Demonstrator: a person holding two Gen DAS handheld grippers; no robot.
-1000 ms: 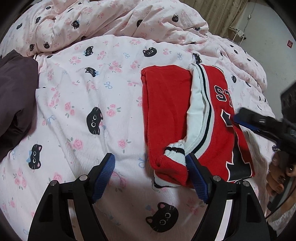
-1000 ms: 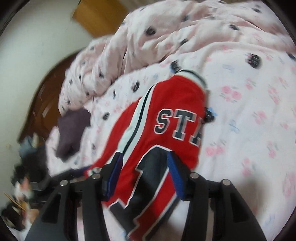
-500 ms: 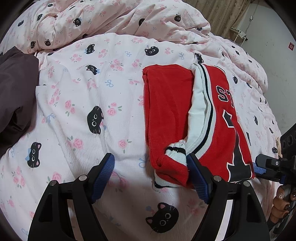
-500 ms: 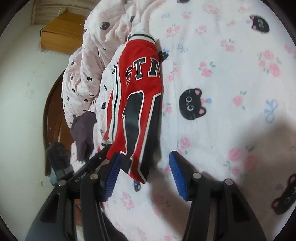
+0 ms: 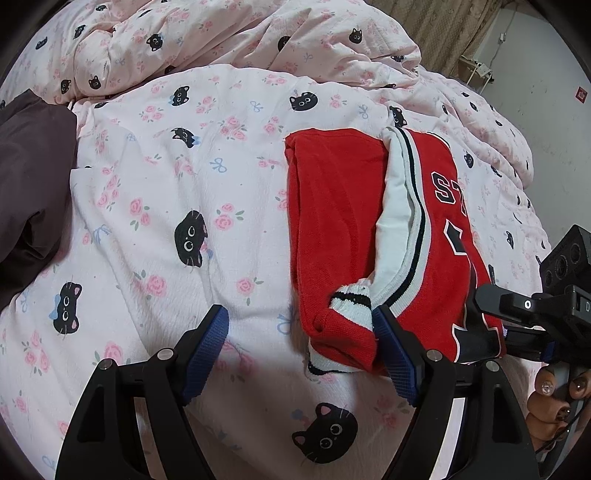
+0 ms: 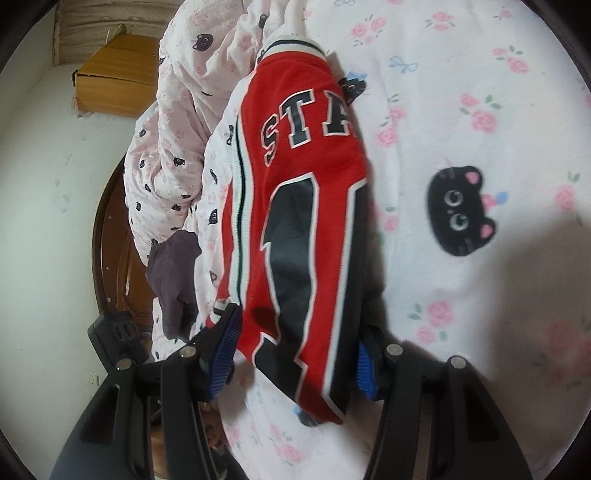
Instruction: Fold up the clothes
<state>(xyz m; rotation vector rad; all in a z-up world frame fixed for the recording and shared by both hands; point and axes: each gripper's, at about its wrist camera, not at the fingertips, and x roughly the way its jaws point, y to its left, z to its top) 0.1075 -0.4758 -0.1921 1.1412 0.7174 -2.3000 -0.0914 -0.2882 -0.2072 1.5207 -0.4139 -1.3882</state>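
**Red jersey half folded on the cat-print bed**

Pink bedding (image 5: 155, 206) printed with black cats and roses covers the whole work surface, with a bunched duvet (image 5: 229, 33) toward twelve o'clock and a dark purple garment (image 5: 29, 177) lying at nine o'clock in the left wrist view.

The red jersey (image 5: 332, 221) lies on the sheet, folded lengthwise into a narrow strip, one sleeve with a striped white cuff (image 5: 351, 299) laid across it and the lettered panel on the three o'clock side.

Risks, as a judgement: the layered knit is loose, so a pinch that takes only the top layer would peel the panel open and undo the lengthwise fold. The sleeve cuff sits free on top and could slip out to the side if the near end is lifted unevenly. If one gripper leads the other, the strip would likely twist.

The left gripper (image 5: 301, 354) stands with its jaws apart over the sheet; the jersey's near corner is just beside its right finger, at about one o'clock, not between the pads.

The right gripper (image 6: 297, 360) also has its jaws spread wide, and the jersey's near hem hangs between them, its edges close to both blue pads (image 6: 221, 354). Whether the cloth touches them I cannot tell; the view is blurred there.
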